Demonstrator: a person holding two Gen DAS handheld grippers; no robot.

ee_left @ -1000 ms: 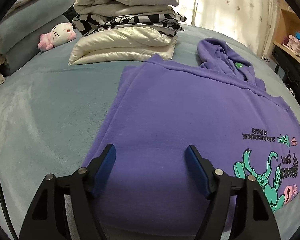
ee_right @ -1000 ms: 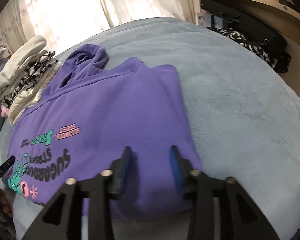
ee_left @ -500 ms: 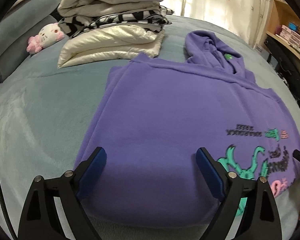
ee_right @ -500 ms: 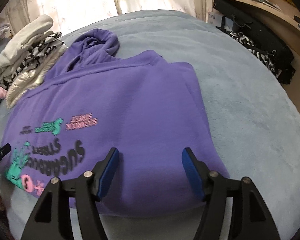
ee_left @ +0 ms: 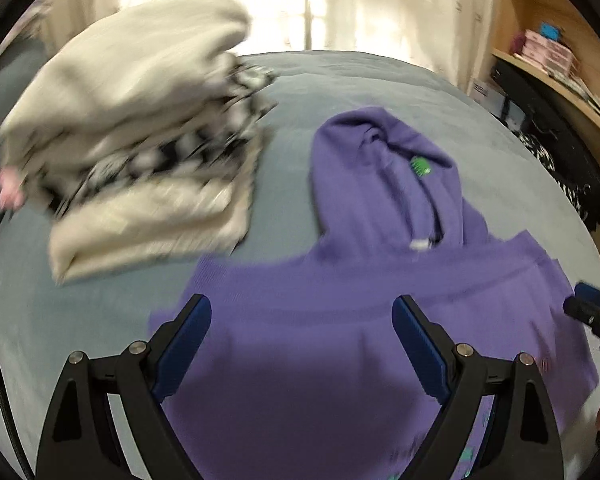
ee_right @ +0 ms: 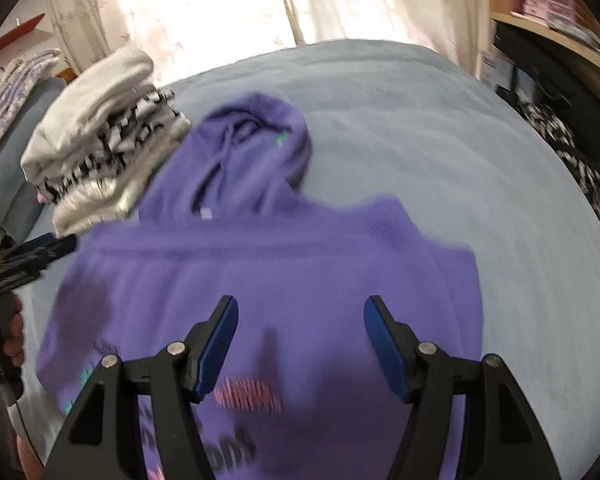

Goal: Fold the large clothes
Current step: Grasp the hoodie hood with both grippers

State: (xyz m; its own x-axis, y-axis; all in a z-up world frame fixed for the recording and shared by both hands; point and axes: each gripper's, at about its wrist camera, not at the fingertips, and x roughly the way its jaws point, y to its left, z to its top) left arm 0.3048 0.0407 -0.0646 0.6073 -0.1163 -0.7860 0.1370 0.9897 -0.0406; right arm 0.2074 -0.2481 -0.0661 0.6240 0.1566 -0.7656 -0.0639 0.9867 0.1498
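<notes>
A purple hoodie [ee_left: 340, 312] lies flat on the grey-blue bed [ee_left: 100, 320], sides folded in, hood [ee_left: 380, 168] pointing to the window. Its printed chest shows in the right wrist view [ee_right: 284, 280]. My left gripper [ee_left: 302, 320] hovers open above the hoodie's left shoulder part, nothing between its blue pads. My right gripper [ee_right: 300, 320] hangs open over the chest, also holding nothing. Each gripper shows at the edge of the other's view: the right one [ee_left: 592, 312], the left one [ee_right: 32, 256]. Both views are motion-blurred.
A pile of folded clothes [ee_left: 140, 140], cream and black-white patterned, sits on the bed left of the hood. A wooden shelf [ee_left: 560, 64] with boxes and dark items stands on the right. Bright curtains [ee_right: 260, 4] hang behind. Bare bed surface [ee_right: 480, 160] lies right of the hoodie.
Both grippers opened wider and rose, moving forward over the hoodie toward its hood. The hem they were at has dropped out of view; the hood and the pile look nearer.
</notes>
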